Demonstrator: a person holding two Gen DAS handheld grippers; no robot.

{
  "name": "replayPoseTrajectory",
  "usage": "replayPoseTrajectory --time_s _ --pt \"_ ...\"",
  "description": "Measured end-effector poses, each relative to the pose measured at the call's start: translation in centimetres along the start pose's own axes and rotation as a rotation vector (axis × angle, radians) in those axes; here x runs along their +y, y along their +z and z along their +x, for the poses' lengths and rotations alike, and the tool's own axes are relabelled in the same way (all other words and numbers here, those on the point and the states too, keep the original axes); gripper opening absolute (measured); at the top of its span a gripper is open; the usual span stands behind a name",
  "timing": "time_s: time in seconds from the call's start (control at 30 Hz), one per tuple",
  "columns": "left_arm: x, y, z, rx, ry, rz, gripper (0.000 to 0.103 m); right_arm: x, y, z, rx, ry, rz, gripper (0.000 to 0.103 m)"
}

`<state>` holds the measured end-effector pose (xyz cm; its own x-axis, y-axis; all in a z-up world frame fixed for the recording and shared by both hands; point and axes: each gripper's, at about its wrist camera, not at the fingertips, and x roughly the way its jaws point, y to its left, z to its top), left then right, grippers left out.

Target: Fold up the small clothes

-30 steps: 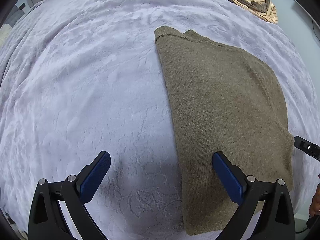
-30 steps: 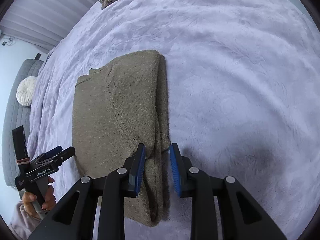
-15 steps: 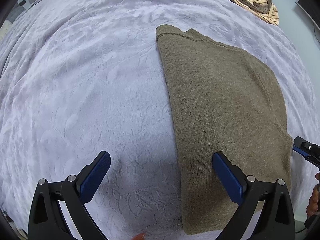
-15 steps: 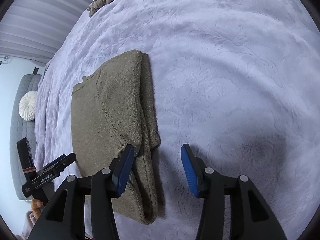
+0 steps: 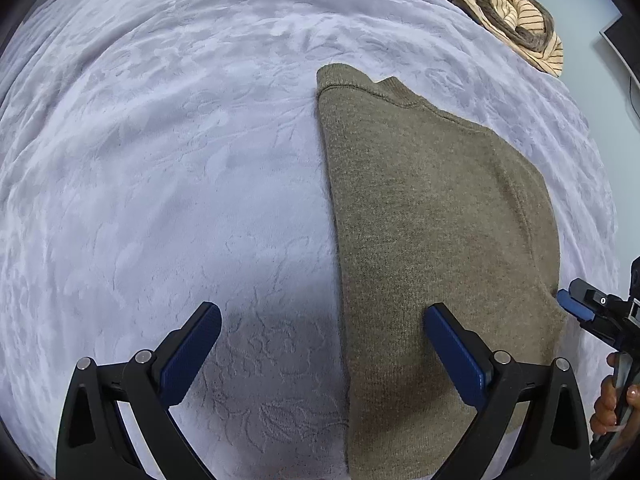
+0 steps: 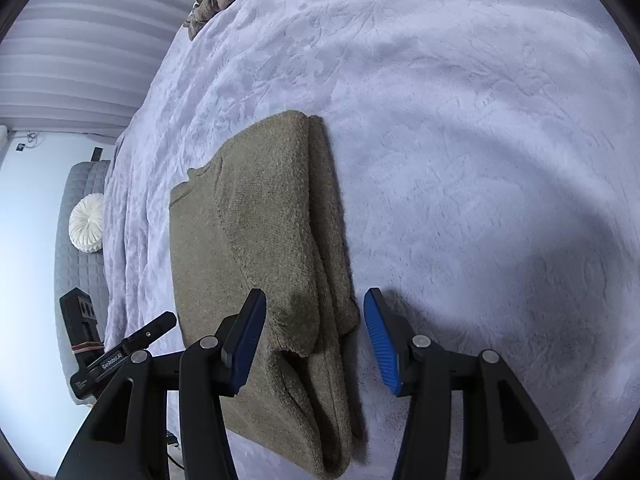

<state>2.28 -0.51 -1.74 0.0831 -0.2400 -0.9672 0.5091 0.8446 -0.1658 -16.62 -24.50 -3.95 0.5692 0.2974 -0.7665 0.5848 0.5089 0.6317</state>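
An olive-brown knit sweater [image 5: 432, 240] lies folded lengthwise on the lavender bedspread [image 5: 160, 160]. My left gripper [image 5: 322, 312] hangs open over the sweater's near left edge, with one pad above the knit and the other above the bedspread. In the right wrist view, the sweater [image 6: 260, 240] shows its stacked folded layers along the right side. My right gripper [image 6: 315, 296] is open, its fingers apart on either side of that folded edge and not pressing it. Each gripper shows at the other view's edge: the right gripper [image 5: 576, 304] and the left gripper [image 6: 156, 328].
A heap of striped and brown clothes [image 5: 516, 12] sits at the bed's far corner. A round white cushion [image 6: 86, 224] rests on a grey quilted seat beyond the bed. A person's hand [image 5: 612, 400] holds the right gripper's handle. The bedspread [image 6: 480, 120] stretches out to the right.
The right gripper's jaws went from nearly shut on the sweater's folded edge to wide apart, letting it go. The left gripper stayed put.
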Motion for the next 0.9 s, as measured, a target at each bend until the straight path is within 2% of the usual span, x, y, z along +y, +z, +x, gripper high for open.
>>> replayPoseTrajectory --time_s 0.13,0.2,0.23,0.27,0.47,0.63,0.83,0.9 --pt "-0.8 0.5 0.7 0.002 -0.007 0.000 0.102 1.0 0.8 1.0 0.026 0.047 -0.035 0.055" --pt "-1.0 0.6 0.9 0.003 -0.012 -0.003 0.102 1.4 1.2 1.9 0.047 0.040 -0.049 0.052" --pt "-1.2 0.7 0.9 0.001 -0.010 -0.006 0.102 1.5 1.4 2.5 0.064 0.017 -0.056 0.038" --pt "-1.3 0.8 0.9 -0.001 -0.006 -0.005 0.102 1.6 1.5 2.9 0.078 -0.005 -0.062 0.013" --pt "-1.8 1.3 1.1 -0.003 -0.009 0.006 0.102 2.2 1.2 3.1 0.076 -0.121 -0.139 0.011" --pt "-1.9 1.5 1.5 -0.001 -0.016 0.008 0.102 2.2 0.8 2.2 0.071 -0.133 -0.163 0.011" --pt "-1.9 1.5 1.8 0.004 -0.018 0.014 0.102 1.4 1.0 0.4 0.055 -0.105 -0.127 0.013" --pt "-2.0 1.5 1.9 0.006 -0.017 0.016 0.102 1.0 1.1 0.2 0.052 -0.105 -0.118 0.019"
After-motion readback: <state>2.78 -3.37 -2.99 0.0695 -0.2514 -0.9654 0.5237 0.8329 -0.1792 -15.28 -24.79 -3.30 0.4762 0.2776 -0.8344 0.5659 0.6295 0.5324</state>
